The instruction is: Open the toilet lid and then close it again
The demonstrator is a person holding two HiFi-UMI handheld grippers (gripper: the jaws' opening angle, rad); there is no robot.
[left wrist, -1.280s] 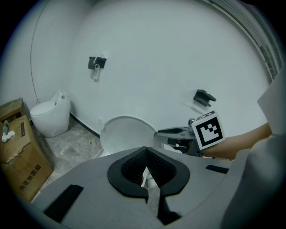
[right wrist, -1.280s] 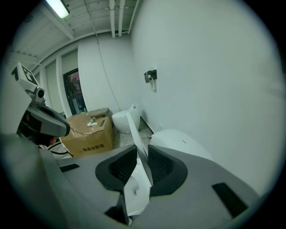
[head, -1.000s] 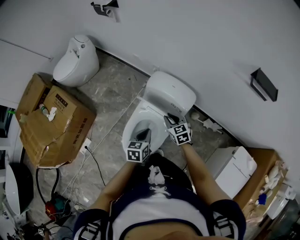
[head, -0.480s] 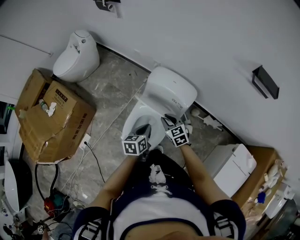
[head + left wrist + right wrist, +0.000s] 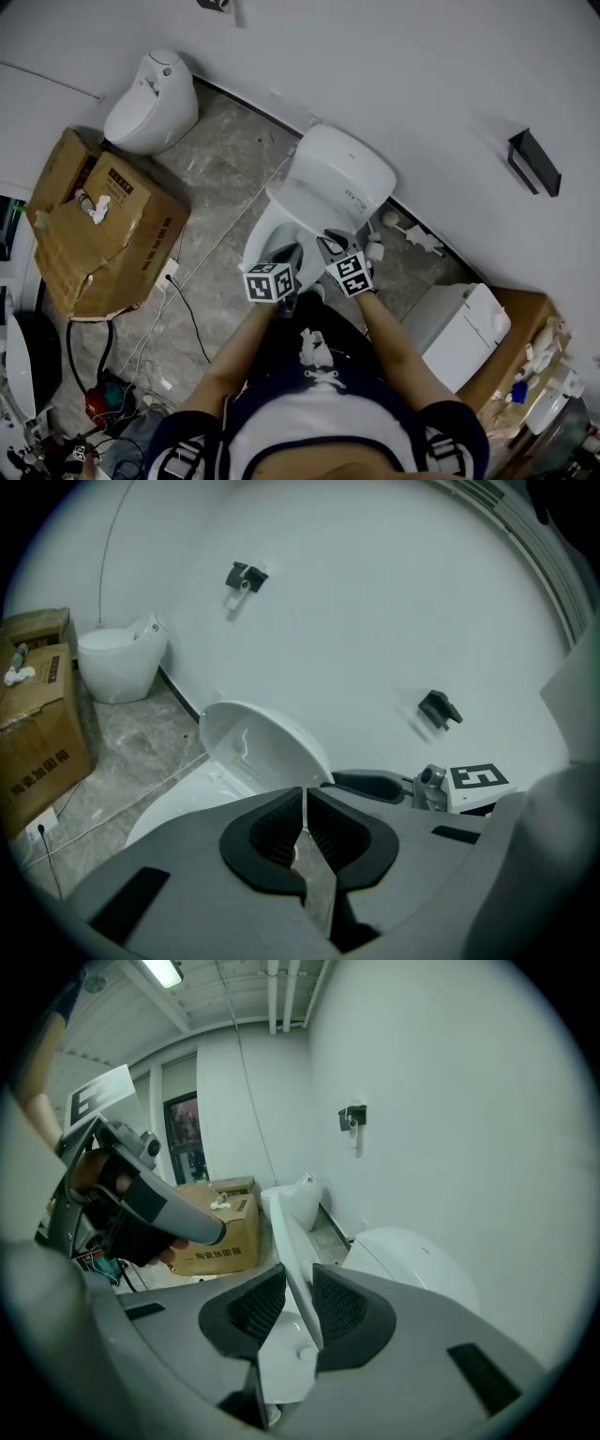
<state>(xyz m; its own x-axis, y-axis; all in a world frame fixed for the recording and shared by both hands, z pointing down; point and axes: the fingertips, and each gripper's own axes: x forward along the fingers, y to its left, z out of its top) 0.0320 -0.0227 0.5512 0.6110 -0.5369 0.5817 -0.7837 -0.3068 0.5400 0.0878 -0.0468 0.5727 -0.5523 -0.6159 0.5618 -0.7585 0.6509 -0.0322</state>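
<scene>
Bathroom: toilet lid (image 5: 282, 1224) between right gripper (image 5: 299, 1281) jaws (just been opening).

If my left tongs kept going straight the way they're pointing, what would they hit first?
Most likely the raised toilet lid, whose inner face stands ahead of the shut left tongs; depth is hard to judge.

Overhead and jaw-level — shared toilet (image 5: 342, 178)

Dark characters printed on the side of the cardboard box (image 5: 36, 733) and small marks atop the toilet (image 5: 342, 169) are too small to read.
</scene>
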